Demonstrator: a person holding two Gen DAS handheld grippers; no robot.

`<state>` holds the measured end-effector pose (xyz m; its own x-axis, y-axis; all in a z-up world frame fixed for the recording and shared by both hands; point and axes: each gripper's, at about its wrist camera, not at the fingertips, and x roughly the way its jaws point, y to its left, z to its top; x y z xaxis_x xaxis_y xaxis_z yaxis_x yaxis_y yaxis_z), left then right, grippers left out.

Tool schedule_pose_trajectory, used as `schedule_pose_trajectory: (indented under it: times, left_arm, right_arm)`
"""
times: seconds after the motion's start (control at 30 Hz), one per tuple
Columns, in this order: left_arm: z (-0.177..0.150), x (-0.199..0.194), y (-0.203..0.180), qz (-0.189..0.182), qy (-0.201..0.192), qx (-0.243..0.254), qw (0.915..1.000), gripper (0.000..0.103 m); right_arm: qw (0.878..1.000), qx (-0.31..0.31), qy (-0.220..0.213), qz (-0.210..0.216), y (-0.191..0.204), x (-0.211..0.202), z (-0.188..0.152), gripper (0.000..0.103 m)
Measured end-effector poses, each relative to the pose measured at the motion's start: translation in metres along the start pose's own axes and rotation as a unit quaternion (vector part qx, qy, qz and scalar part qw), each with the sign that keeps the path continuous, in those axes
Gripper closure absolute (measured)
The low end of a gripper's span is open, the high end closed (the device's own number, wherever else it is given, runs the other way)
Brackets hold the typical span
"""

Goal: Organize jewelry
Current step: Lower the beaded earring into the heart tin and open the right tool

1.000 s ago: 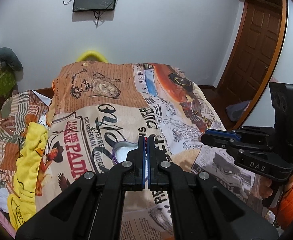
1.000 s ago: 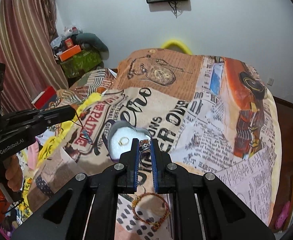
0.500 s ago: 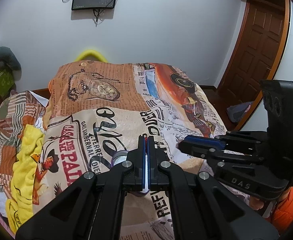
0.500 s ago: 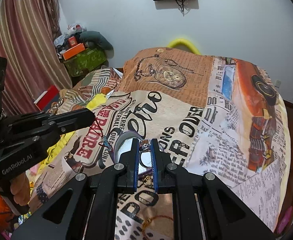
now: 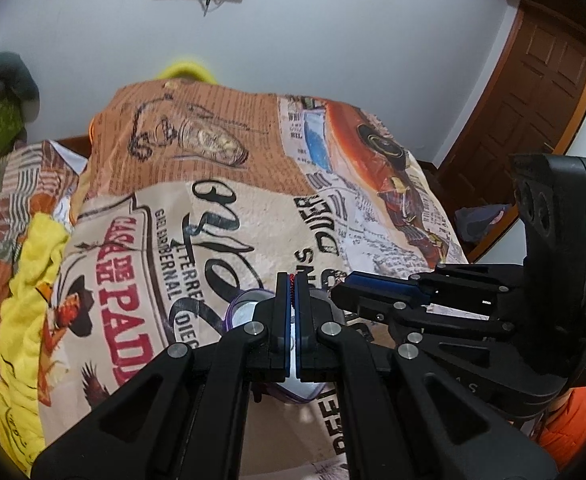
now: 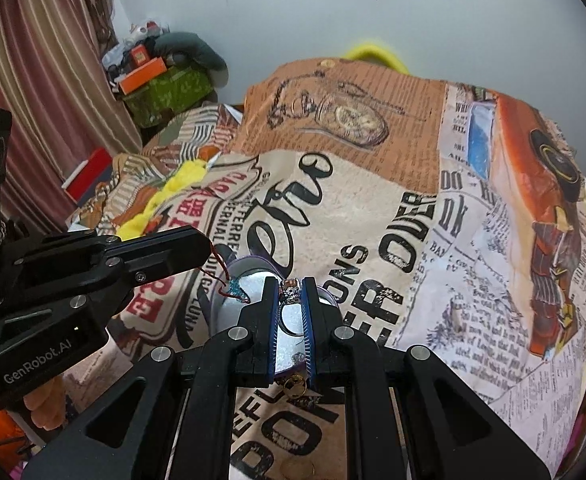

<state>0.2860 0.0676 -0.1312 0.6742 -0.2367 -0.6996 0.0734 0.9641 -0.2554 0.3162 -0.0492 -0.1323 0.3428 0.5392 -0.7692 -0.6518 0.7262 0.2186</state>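
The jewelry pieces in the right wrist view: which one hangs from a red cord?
The small blue glittery pendant, held by the left gripper over the heart-shaped box. The ring in the right gripper and the gold rings have none.

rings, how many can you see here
3: one ring pinched in the right gripper, one gold ring just below its jaws, another by the bottom edge. More may be hidden.

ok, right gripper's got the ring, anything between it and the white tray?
Nothing visible. The ring sits clamped in the right gripper directly over the white tray. The left gripper dangles a red-corded pendant over the tray's left side, beside the ring's path, not in it.
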Motion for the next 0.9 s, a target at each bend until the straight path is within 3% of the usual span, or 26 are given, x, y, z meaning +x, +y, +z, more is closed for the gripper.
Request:
schedule_pose_trajectory:
  times: [0.47, 0.9]
  left_arm:
    - [-0.019, 0.027, 0.009, 0.01, 0.044, 0.015, 0.9989, 0.103]
    - [-0.028, 0.028, 0.017, 0.018, 0.059, 0.006, 0.9981, 0.103]
  right_arm:
    - [0.998, 0.011, 0.06, 0.008, -0.003, 0.039, -0.001, 0.093]
    - [0.997, 0.016, 0.074, 0.005, -0.003, 0.043, -0.003, 0.093]
